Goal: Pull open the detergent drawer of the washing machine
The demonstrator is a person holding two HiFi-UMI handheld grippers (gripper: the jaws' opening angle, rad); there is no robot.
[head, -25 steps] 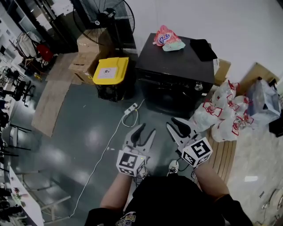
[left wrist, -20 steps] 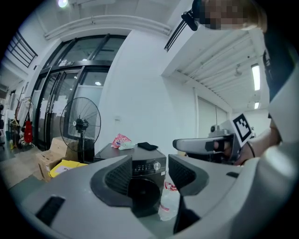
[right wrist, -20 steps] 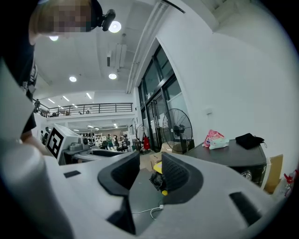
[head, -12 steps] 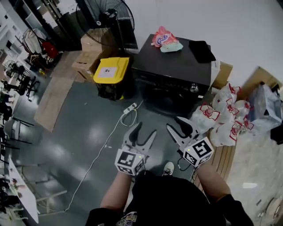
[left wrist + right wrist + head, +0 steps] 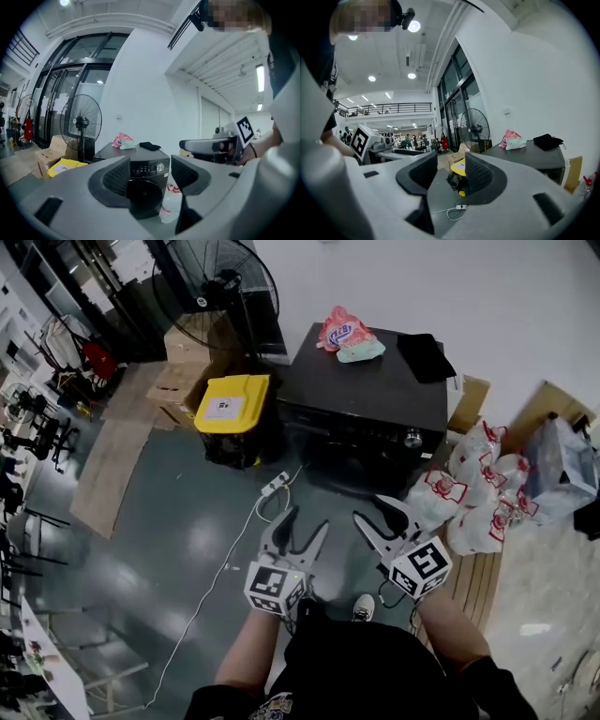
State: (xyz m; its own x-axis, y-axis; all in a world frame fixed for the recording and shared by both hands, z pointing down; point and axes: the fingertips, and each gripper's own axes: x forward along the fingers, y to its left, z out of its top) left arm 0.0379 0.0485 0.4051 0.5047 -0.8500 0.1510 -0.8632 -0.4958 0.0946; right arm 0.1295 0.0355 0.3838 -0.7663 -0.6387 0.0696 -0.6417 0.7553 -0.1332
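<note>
In the approach step, the left gripper [image 5: 307,519] and right gripper [image 5: 370,507], whose jaws have just been opening and stand apart on nothing, hover well short of the washing machine [image 5: 366,399] by the wall, so one must next reach its detergent drawer, too small to make out.

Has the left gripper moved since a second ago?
Yes, the left gripper has moved slightly forward, nearer the white power strip on the floor. Its jaws have just been opening, nothing between them.
</note>
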